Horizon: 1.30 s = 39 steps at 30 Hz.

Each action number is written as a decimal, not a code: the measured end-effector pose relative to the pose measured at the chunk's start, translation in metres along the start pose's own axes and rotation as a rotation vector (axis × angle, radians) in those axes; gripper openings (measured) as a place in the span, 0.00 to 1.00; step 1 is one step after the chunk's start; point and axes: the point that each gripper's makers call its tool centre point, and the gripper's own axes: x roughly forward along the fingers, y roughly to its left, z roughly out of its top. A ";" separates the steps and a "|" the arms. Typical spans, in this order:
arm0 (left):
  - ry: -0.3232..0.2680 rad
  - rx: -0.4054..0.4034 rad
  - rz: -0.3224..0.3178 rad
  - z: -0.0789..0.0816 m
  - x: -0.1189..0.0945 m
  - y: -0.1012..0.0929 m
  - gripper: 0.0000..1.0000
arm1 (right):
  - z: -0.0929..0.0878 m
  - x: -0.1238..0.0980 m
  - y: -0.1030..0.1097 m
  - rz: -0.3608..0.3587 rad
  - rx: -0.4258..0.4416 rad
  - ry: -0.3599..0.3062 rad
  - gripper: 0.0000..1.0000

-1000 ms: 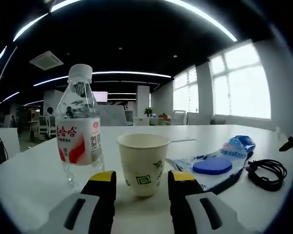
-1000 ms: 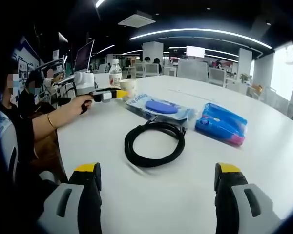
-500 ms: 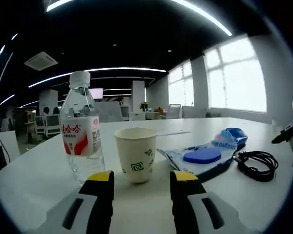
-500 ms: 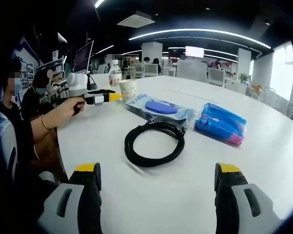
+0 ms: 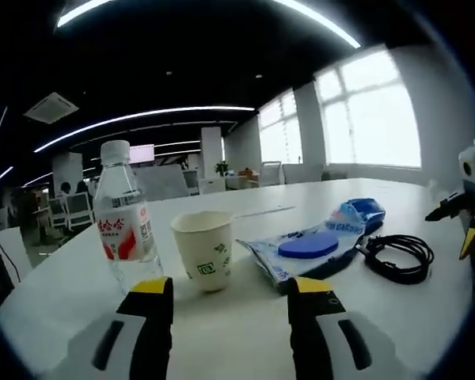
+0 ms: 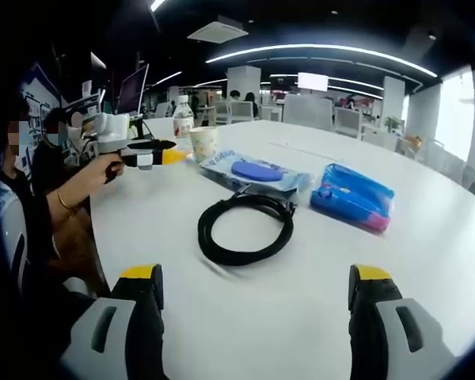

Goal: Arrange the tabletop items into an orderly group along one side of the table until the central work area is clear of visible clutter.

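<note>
Left gripper view, left to right ahead of the jaws: water bottle [image 5: 124, 207] upright beyond the left jaw, paper cup [image 5: 203, 250] upright just right of it and beyond the gap, wipes pack [image 5: 301, 247] with blue lid lying flat beyond the right jaw, blue pouch [image 5: 366, 212] behind the pack, coiled black cable [image 5: 397, 257] far right. All sit on the white worktop [image 5: 237, 317]. Bottle label print and cup logo read here; too small in the right gripper view.

Left gripper [image 5: 231, 294]: jaws wide apart, nothing between them, touching nothing. Cup stands clear ahead of the tips.

Right gripper view: the left gripper [image 6: 158, 152] comes in at upper left, held by a hand [image 6: 100, 168], pointing at the paper cup [image 6: 203, 144] with the water bottle [image 6: 183, 118] behind. Coiled cable [image 6: 243, 228] lies beyond the jaw gap, wipes pack [image 6: 255, 172] behind it, blue pouch [image 6: 355, 196] beyond the right jaw, fully visible here; the left gripper view shows just its end.

Right gripper [image 6: 254, 286]: jaws wide open, empty, well short of the cable.

A piece of the right gripper [image 5: 465, 207] is cut off at the right edge of the left gripper view; its jaws can't be read there.
</note>
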 end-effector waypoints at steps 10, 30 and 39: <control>0.077 0.002 0.018 -0.004 -0.026 -0.004 0.60 | 0.002 -0.003 0.001 0.006 0.002 -0.010 0.96; 0.067 0.006 -0.047 0.012 -0.052 -0.023 0.84 | -0.004 -0.009 -0.004 -0.018 0.004 0.002 0.99; 0.088 0.038 -0.061 0.011 -0.064 -0.025 0.85 | -0.004 -0.013 -0.004 -0.031 0.000 0.002 0.99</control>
